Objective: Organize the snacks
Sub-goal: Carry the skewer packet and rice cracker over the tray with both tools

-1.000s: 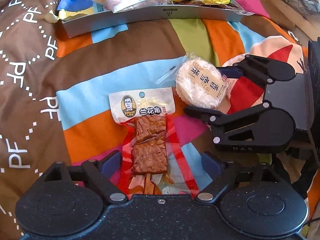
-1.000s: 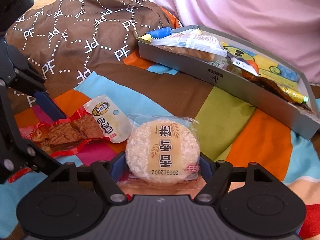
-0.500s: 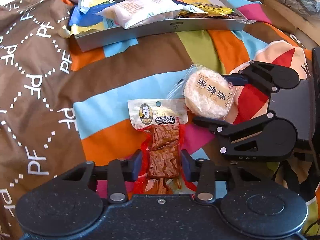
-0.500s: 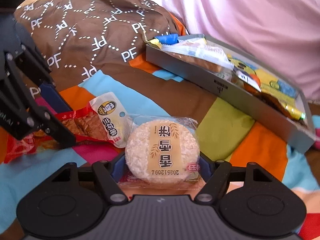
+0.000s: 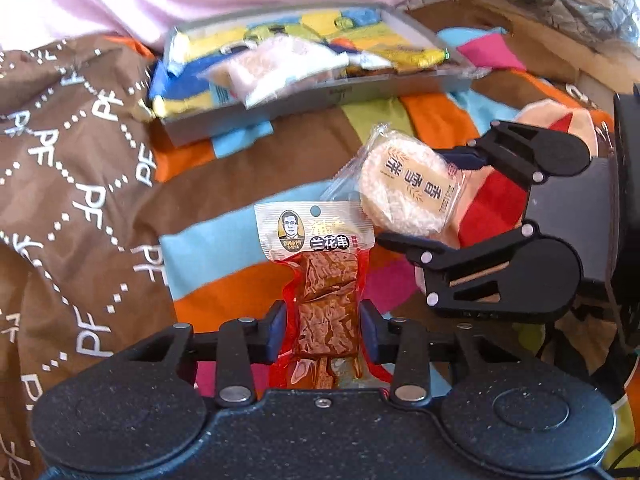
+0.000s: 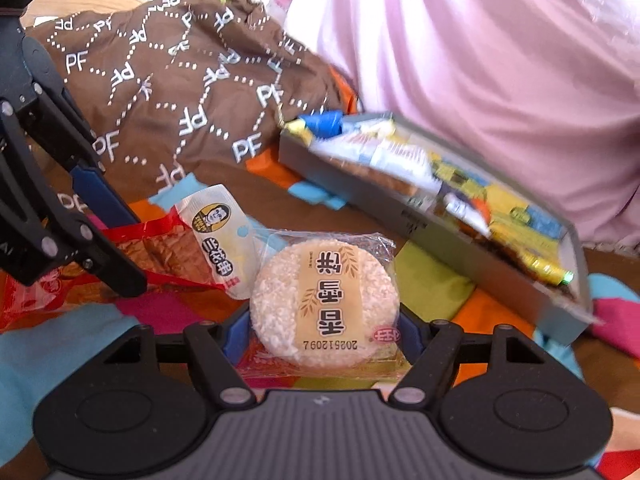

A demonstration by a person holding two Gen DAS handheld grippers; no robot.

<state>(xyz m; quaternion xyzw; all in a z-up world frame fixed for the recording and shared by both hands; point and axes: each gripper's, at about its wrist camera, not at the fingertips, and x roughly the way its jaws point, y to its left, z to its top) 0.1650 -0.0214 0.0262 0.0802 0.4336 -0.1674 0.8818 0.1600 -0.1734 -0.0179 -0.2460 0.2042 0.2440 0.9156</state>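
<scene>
Left tool point(image 5: 323, 330) was clamped across red tofu-skewer packet point(image 5: 326, 280), long axis pointed toward grey tray point(image 5: 312, 98) ahead. Right tool point(image 6: 323, 330) was clamped on round rice cake point(image 6: 325, 300); tray lay ahead-right.

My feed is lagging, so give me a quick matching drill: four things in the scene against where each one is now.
Things:
1. tofu skewer pack
2. round rice cake
3. grey tray
4. brown PF cloth

Places:
A. holds several wrapped snacks
B. between the left tongs
C. bunched up beside the tray
D. between the right tongs

Pairs: 1-B, 2-D, 3-A, 4-C
</scene>
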